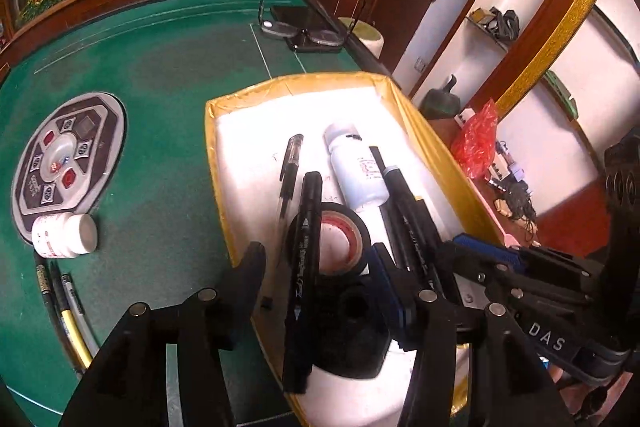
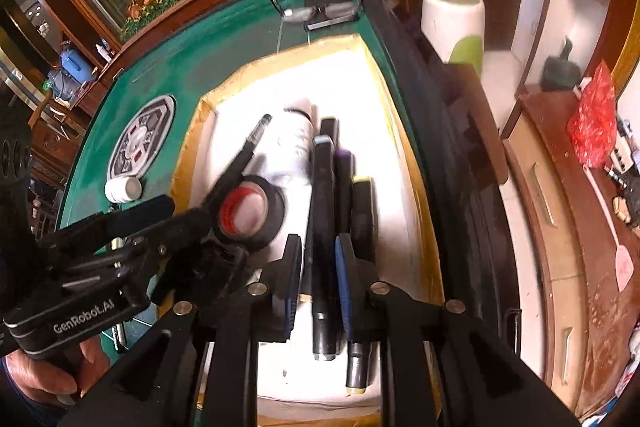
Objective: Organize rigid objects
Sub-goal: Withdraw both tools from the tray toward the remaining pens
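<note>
A green felt table (image 1: 160,67), edged in dark wood below a flower mural, fills the upper left of the left wrist view. At centre a gold-rimmed white tray (image 1: 224,155) holds markers, a glossy black tape roll (image 1: 340,239) and a pale bottle (image 1: 356,171). The left gripper (image 1: 316,259) is parted around a black marker (image 1: 304,287); the right gripper (image 2: 318,247) is nearly closed around a dark marker (image 2: 322,247), contact unclear.

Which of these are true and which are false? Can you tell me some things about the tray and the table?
1. The black tape roll lies inside the gold-edged tray. True.
2. The small white pill bottle is in the tray. False: it lies on the green table.
3. Eyeglasses sit on the table beyond the tray. True.
4. The left claw squeezes the black marker. False: its jaws are open, the marker loose between them.
</note>
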The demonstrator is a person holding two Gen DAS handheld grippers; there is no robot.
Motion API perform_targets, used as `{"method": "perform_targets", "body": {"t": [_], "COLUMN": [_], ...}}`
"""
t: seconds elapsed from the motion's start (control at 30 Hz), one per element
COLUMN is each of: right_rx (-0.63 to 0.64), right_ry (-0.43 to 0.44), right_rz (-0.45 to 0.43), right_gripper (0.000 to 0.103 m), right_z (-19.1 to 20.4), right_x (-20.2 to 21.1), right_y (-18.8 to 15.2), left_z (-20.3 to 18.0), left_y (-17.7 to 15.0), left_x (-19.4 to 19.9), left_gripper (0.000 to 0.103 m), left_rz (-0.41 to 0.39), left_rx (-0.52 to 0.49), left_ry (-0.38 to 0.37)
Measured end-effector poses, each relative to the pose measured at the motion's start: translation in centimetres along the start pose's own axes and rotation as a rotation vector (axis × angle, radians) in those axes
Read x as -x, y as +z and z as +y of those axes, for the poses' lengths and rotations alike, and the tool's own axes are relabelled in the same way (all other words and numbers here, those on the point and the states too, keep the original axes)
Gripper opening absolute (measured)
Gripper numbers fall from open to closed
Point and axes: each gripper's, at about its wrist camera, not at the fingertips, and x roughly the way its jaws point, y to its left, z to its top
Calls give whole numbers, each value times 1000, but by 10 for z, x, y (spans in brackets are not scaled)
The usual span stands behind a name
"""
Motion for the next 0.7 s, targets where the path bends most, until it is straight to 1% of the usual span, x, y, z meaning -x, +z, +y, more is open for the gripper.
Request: {"method": "perform_targets", "body": {"t": [0.17,0.27,0.33,0.4,0.5,0.7], "right_rx": [36,73,99,122,150,256], "right_ry": [50,84,102,114,132,179], "right_rz": [-42,-31,-23,-11,13,86], "right_gripper": [17,17,20,23,23,23], "right_z": [24,44,59,72,91,136], "right_x": [11,10,8,5,-2,-18], "right_y": [2,1,1,-1,-4,-20], "left_z": [14,31,48,71,109,181], "left_y": [-6,-13,-21,-32,-49,-84], "left_x": [25,44,57,69,82,94], "left_gripper": [56,56,56,56,56,56], "left_rz": [-39,-68,-87,-102,-110,-99], "left_rx": [19,49,79,131,221,398], "left_ry": [-6,0,13,35,60,122]}}
